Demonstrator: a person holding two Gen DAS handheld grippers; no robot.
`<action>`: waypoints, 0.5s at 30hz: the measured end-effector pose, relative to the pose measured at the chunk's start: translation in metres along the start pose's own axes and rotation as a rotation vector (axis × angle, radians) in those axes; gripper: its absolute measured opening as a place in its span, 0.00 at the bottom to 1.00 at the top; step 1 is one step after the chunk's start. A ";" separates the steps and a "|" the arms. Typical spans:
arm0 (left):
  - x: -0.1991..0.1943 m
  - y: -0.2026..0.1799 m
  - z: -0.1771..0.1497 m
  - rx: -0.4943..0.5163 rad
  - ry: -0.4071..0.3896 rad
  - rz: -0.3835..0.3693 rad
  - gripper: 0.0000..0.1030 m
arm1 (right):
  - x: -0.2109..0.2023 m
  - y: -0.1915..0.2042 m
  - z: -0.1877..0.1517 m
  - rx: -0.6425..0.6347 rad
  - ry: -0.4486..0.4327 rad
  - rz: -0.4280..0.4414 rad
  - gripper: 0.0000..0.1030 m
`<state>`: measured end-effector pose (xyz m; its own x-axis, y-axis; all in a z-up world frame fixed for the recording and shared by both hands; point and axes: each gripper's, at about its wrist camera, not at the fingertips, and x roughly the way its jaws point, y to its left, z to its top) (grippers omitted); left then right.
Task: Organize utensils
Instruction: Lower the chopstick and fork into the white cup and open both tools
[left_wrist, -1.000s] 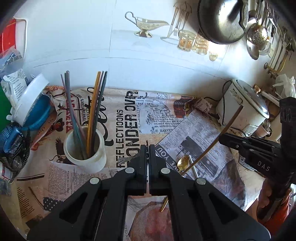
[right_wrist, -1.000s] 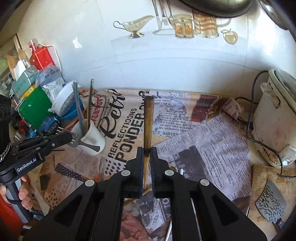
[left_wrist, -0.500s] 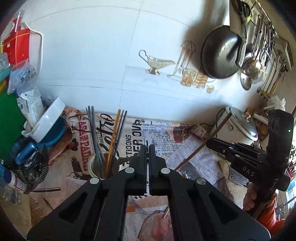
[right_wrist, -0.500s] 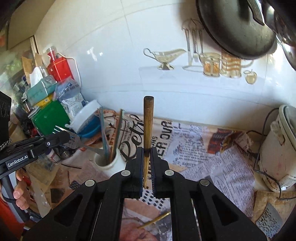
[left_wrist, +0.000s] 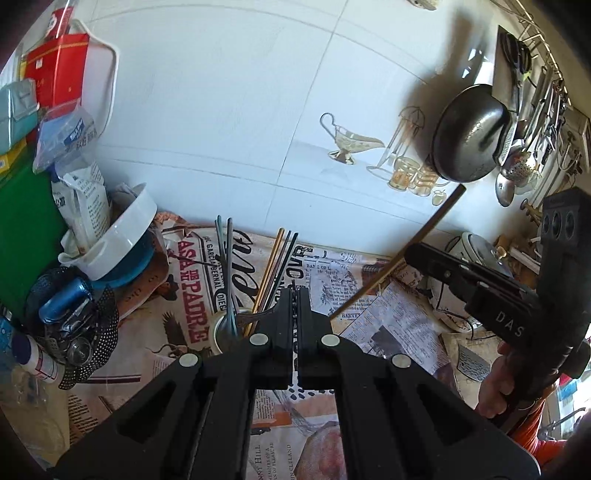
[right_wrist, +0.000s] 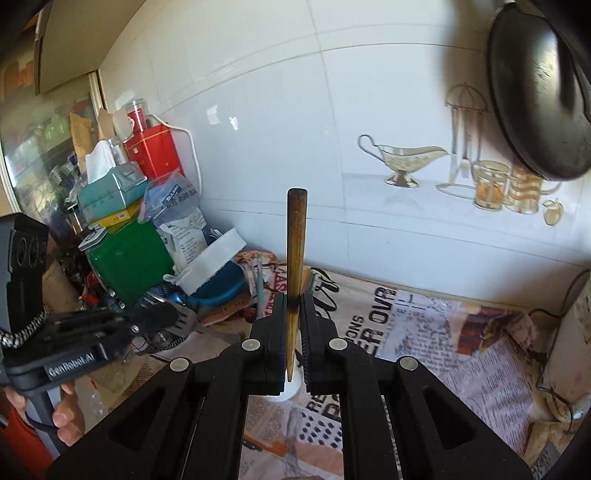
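Note:
My right gripper (right_wrist: 293, 301) is shut on a wooden chopstick (right_wrist: 294, 258), held upright with its thick end up; it shows as a slanted stick in the left wrist view (left_wrist: 406, 251), pinched by that gripper (left_wrist: 413, 254). My left gripper (left_wrist: 294, 291) is shut on a metal fork; its tines (right_wrist: 184, 321) stick out in the right wrist view, where the left gripper (right_wrist: 162, 317) is at the left. A white utensil cup (left_wrist: 225, 332) with several chopsticks and straws stands just left of and below my left fingertips. In the right wrist view the cup (right_wrist: 286, 391) is mostly hidden behind the jaws.
Newspaper (left_wrist: 388, 317) covers the counter. A tilted white bowl on a blue one (left_wrist: 122, 236), a green box (right_wrist: 125, 258), bags and a red tin (right_wrist: 151, 151) crowd the left. A rice cooker (left_wrist: 476, 247) stands right. A black wok (left_wrist: 469, 144) hangs on the tiled wall.
Both grippers have risen and tipped back, so more wall shows. The cup has come closer under both, and the chopstick now stands over it. Both grips are unchanged.

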<state>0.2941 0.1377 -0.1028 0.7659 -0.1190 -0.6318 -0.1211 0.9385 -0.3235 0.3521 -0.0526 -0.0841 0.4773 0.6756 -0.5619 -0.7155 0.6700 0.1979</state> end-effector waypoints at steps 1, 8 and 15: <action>0.003 0.003 -0.001 -0.007 0.009 -0.004 0.00 | 0.005 0.003 0.001 -0.006 0.004 0.004 0.06; 0.038 0.025 -0.011 -0.049 0.106 -0.032 0.00 | 0.041 0.015 -0.001 -0.023 0.068 0.020 0.06; 0.071 0.043 -0.018 -0.066 0.195 -0.036 0.00 | 0.081 0.013 -0.013 -0.016 0.170 0.007 0.06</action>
<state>0.3315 0.1636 -0.1742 0.6344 -0.2187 -0.7414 -0.1416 0.9100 -0.3896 0.3755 0.0068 -0.1373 0.3801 0.6173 -0.6888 -0.7273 0.6596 0.1898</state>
